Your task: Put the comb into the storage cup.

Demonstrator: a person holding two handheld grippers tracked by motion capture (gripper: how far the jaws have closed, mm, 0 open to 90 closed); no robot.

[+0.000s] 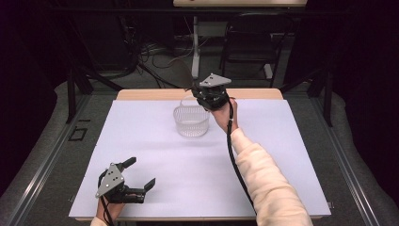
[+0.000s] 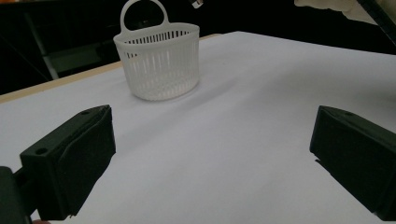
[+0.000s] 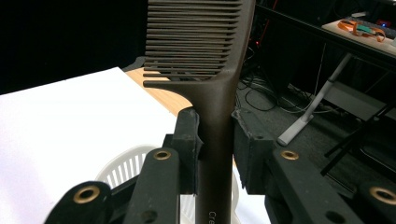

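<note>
My right gripper (image 1: 195, 87) is shut on the handle of a dark brown comb (image 3: 201, 42). It holds the comb at the far rim of a white slatted basket (image 1: 191, 121), teeth end pointing up and away over the table's far edge. In the right gripper view both pads press the comb's handle, and the basket (image 3: 122, 171) lies just below the jaws. My left gripper (image 1: 141, 173) rests open near the table's front left corner with nothing between its jaws. In the left gripper view the basket (image 2: 159, 65) stands upright farther off, its loop handle up.
A white sheet (image 1: 141, 136) covers the table, with a wooden strip (image 1: 155, 94) showing along the far edge. Beyond the table are a black chair (image 1: 251, 37), a white stand leg (image 1: 195, 47) and loose cables on the floor.
</note>
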